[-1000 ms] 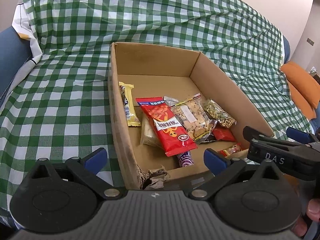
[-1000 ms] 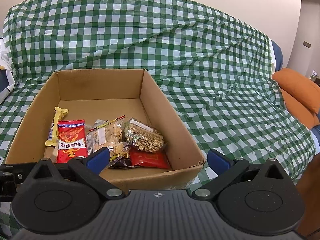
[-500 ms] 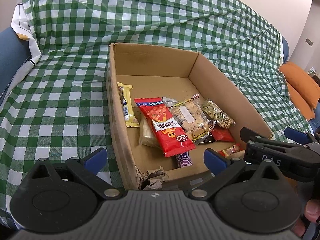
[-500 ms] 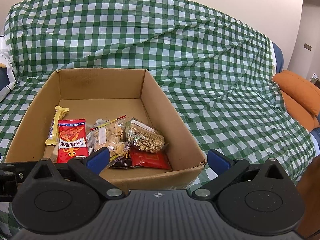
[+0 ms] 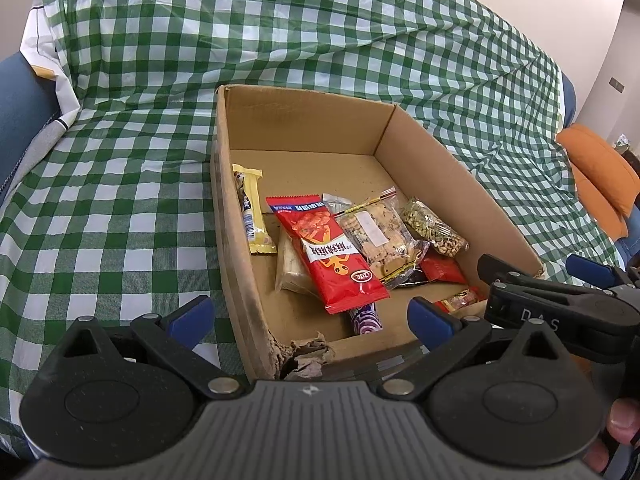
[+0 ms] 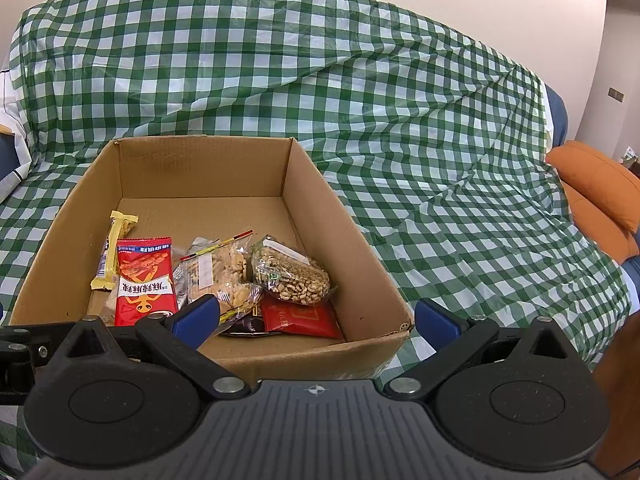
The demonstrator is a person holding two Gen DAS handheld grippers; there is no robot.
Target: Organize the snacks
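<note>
- Looking down from both cameras, the snacks sit in a heap near the front of the cardboard box (image 6: 340,240), which rests on the green checked cloth (image 6: 440,160).
- Both tongs hang low at the near wall of the box, just outside it.
- The left gripper (image 5: 310,316) has its blue tips spread wide apart, and nothing is between them.
- The right gripper (image 6: 316,316) is spread wide too and holds nothing.
- From the left side, the red snack pack (image 5: 326,254) lies straight ahead and a bit below, very near the tips.
- Its long side runs from the far left down to the near right, so it lies slanted across the tongs.
- The yellow bar (image 5: 252,210) lies along the left wall of the box, pointing away from the camera.
- From the right side, the bag of peanuts (image 6: 290,274) sits in front of the right tongs, with its long side going left to right.
- The clear cracker bag (image 6: 220,270) sits just beside the peanuts, touching them.
- A flat red packet (image 6: 298,318) lies partly under the peanut bag, close to the near wall.
- I think the left tongs are nearer to the red pack, and the right tongs are nearer to the peanuts.
- My guess is that whichever reaches in must go over the near wall first, then turn to grab across the short side.
</note>
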